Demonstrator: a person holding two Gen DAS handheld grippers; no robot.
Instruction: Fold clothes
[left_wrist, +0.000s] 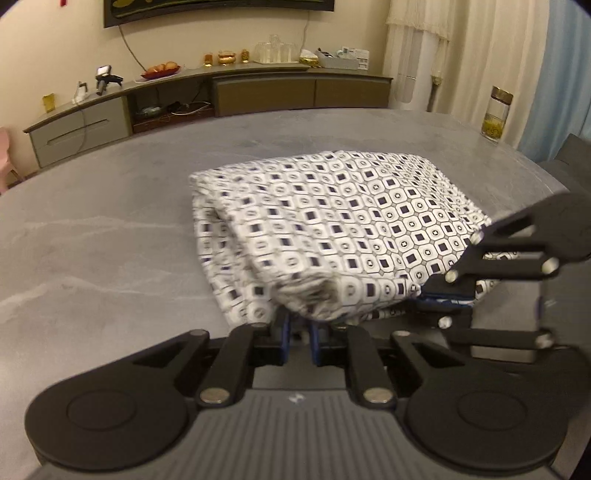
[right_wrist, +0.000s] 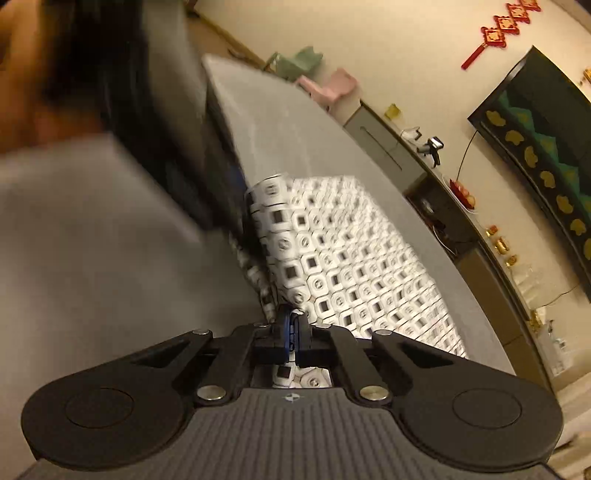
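**Pinching the near hem of a folded garment with both grippers**

Gripping is seen at the near edge of the grey stone-look tabletop (left_wrist: 92, 236), where the white garment printed with dark squares and rings (left_wrist: 332, 221) lies folded into a thick rectangle. A bunched corner of its upper layer is pinched between the blue-padded fingers of the left gripper (left_wrist: 300, 334), which are drawn close with only the cloth between them. Just to the right along the same near edge, the hem is clamped by the right gripper (left_wrist: 448, 295), its fingers pressed together on the fabric; in the right wrist view (right_wrist: 291, 332) a sliver of printed cloth can be made out between the pads.

Two corners of one layer appear to be held so that the layer can be lifted evenly and carried over the rest in a further fold; this is a judgement from the grip alone. Both grippers are angled downward toward the table surface, and the right one is rolled onto its side, so that its jaws stand one above the other in the left wrist view.

Beyond the garment the tabletop is bare up to a glass jar with a metal lid (left_wrist: 496, 114) at the far right corner. A low grey sideboard (left_wrist: 221, 88) is seen against the wall behind.
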